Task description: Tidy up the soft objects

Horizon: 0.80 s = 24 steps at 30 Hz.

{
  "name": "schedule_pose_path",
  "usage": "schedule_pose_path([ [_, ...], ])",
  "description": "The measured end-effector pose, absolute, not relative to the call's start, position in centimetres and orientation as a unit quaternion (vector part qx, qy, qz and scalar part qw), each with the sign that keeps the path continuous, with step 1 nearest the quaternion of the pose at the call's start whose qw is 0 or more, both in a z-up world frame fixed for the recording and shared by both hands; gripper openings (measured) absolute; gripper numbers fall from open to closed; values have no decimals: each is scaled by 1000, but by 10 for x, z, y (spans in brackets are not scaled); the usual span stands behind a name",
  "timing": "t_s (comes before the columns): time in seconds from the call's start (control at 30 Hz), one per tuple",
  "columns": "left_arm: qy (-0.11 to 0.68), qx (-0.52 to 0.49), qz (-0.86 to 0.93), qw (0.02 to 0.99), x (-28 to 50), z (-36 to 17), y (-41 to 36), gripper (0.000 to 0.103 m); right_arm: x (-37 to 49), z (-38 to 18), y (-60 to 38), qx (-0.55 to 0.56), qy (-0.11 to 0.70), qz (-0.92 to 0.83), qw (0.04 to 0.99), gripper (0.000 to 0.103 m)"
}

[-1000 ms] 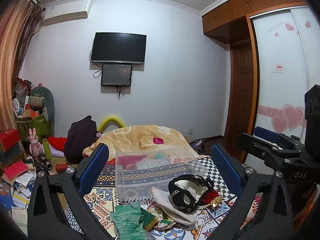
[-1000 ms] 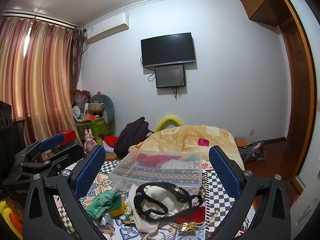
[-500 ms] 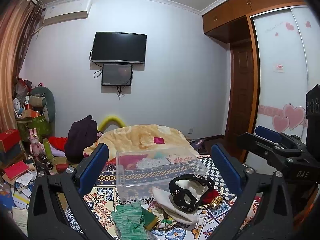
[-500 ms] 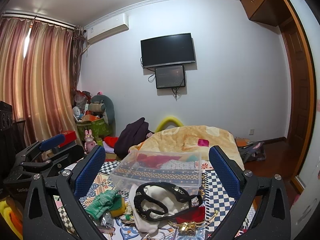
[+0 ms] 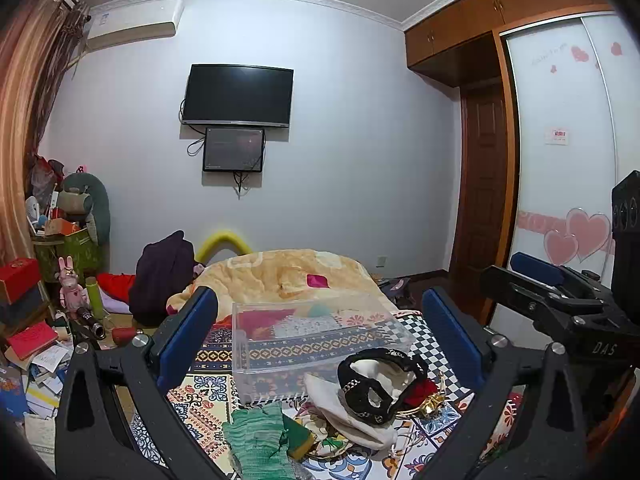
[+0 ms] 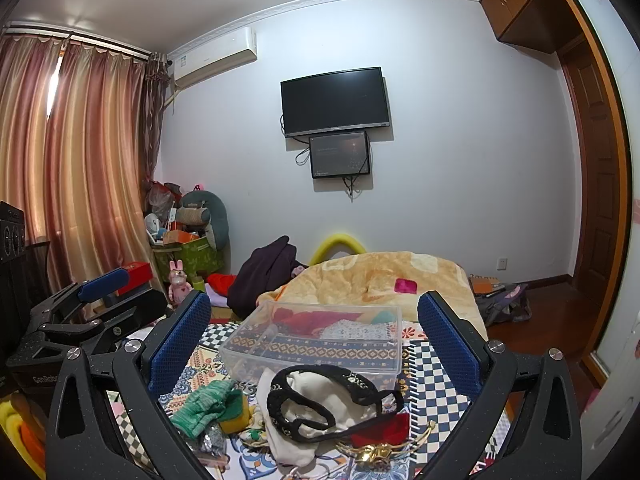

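Note:
A clear plastic box (image 5: 316, 340) (image 6: 320, 340) stands empty on the patterned bed cover. In front of it lies a pile of soft things: a black band (image 5: 376, 384) (image 6: 320, 396) on white cloth (image 5: 348, 408) (image 6: 316, 412), a green knit piece (image 5: 260, 436) (image 6: 204, 404), a red cloth (image 6: 384, 428) and a gold hairband (image 6: 380, 448). My left gripper (image 5: 320, 332) is open and empty, above the pile. My right gripper (image 6: 316, 336) is open and empty, also above it. Each gripper shows at the edge of the other's view.
A folded yellow blanket (image 5: 288, 276) lies behind the box. A dark garment (image 5: 160, 276) sits beside it. Boxes, books and toys (image 5: 36, 320) crowd the floor at left. A wardrobe (image 5: 560, 160) and door stand at right.
Both views have shifted very slightly; nothing else has moved. Both grippers stay open and empty.

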State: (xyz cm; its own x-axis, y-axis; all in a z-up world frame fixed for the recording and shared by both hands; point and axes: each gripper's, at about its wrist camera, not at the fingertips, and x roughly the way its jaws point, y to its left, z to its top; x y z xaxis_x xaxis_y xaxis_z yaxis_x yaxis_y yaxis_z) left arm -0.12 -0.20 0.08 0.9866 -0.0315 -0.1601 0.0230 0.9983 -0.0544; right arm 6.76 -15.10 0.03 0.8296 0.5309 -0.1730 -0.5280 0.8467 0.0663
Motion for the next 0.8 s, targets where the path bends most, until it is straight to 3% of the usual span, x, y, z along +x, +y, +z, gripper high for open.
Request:
schedule_pose_path([
  [0.8,78,-32,-20,996,-4,3,1,103,67,2,-149,6,93,280,956,103],
])
